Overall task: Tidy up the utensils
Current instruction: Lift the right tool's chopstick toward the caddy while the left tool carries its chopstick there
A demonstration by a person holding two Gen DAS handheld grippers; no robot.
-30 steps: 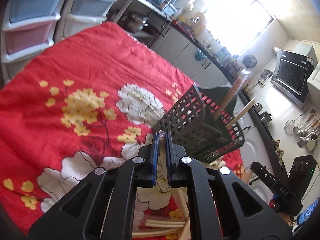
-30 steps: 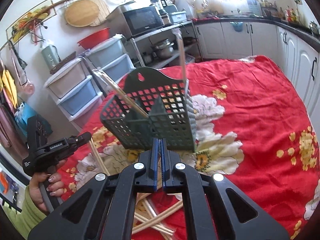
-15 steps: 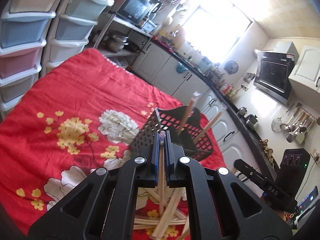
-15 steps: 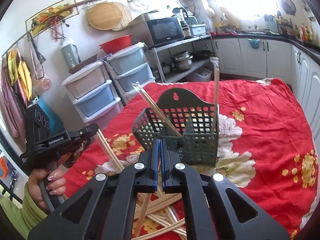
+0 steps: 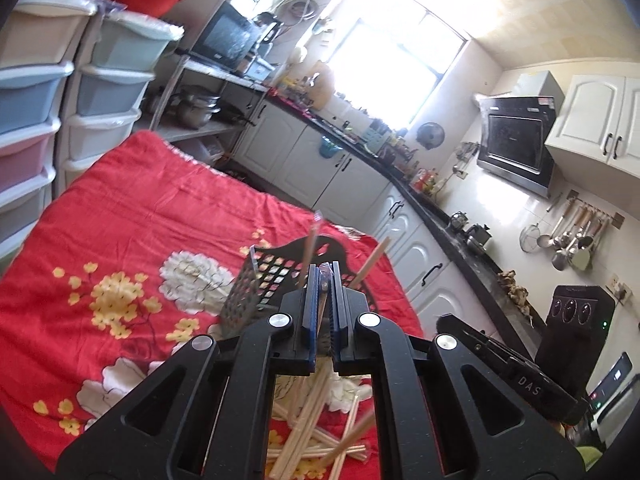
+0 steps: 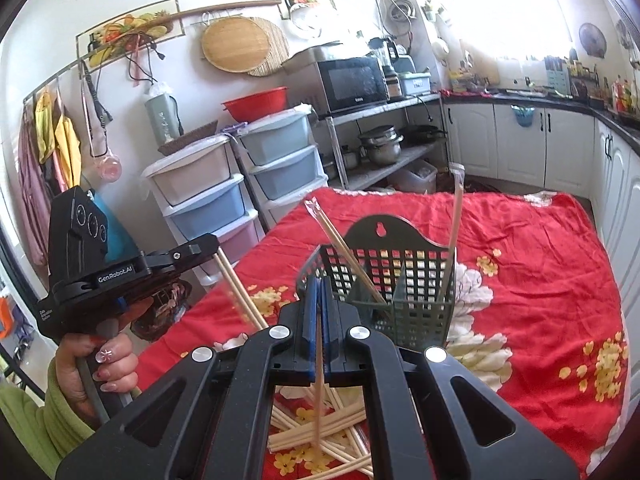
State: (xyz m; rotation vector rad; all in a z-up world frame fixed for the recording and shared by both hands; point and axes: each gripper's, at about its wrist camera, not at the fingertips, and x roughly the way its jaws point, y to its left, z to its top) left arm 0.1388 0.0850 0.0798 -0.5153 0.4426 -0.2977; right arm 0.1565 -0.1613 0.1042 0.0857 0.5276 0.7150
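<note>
1. Closest to you, under both grippers, a loose pile of chopsticks [image 6: 320, 436] lies crossed on the red floral cloth [image 6: 532, 240].
2. Your right gripper [image 6: 317, 284] is clenched on one chopstick [image 6: 318, 392] that hangs down toward the pile.
3. Your left gripper [image 5: 325, 270] grasps its own chopstick [image 5: 320, 316], which also shows beside your left hand [image 6: 106, 364] in the right view.
4. Just beyond both sets of fingertips stands the dark mesh utensil basket [image 6: 404, 296], upright on the cloth, with wrapped chopsticks [image 6: 344, 248] leaning out of its compartments.
5. Farther off, plastic drawer units [image 6: 240, 176] and white cabinets [image 5: 352, 176] border the table.
</note>
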